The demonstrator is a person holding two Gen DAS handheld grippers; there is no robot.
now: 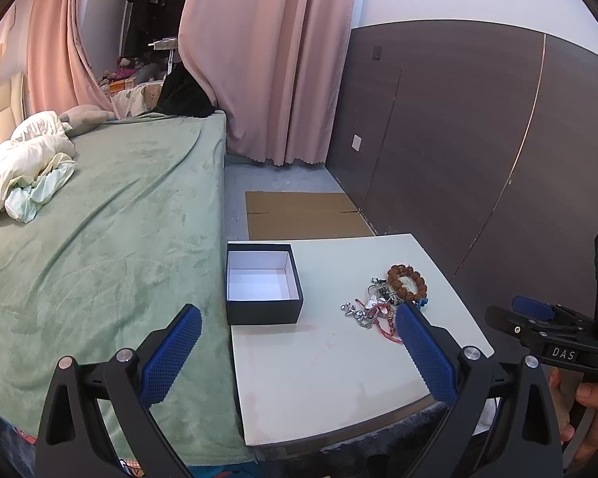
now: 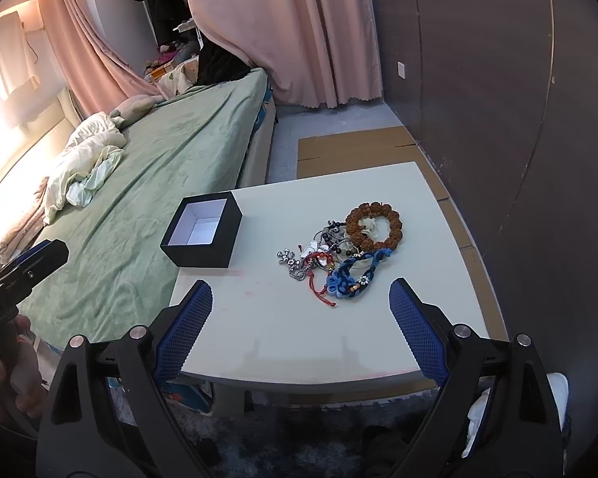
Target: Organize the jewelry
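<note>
An open black box (image 1: 262, 283) with a white inside stands at the far left corner of a small white table (image 1: 319, 378); it also shows in the right wrist view (image 2: 201, 236). A pile of jewelry (image 2: 339, 251) lies to its right: a brown bead bracelet (image 2: 374, 226), a blue knotted cord (image 2: 351, 275), a red cord and silver chains. The pile shows in the left wrist view (image 1: 382, 298). My left gripper (image 1: 299, 342) is open and empty, near the table's front. My right gripper (image 2: 301, 314) is open and empty, in front of the pile.
A bed with a green blanket (image 1: 99, 239) runs along the table's left side. Flattened cardboard (image 1: 303, 215) lies on the floor behind the table. A dark panelled wall (image 1: 478, 139) is to the right. Pink curtains (image 1: 267, 59) hang at the back.
</note>
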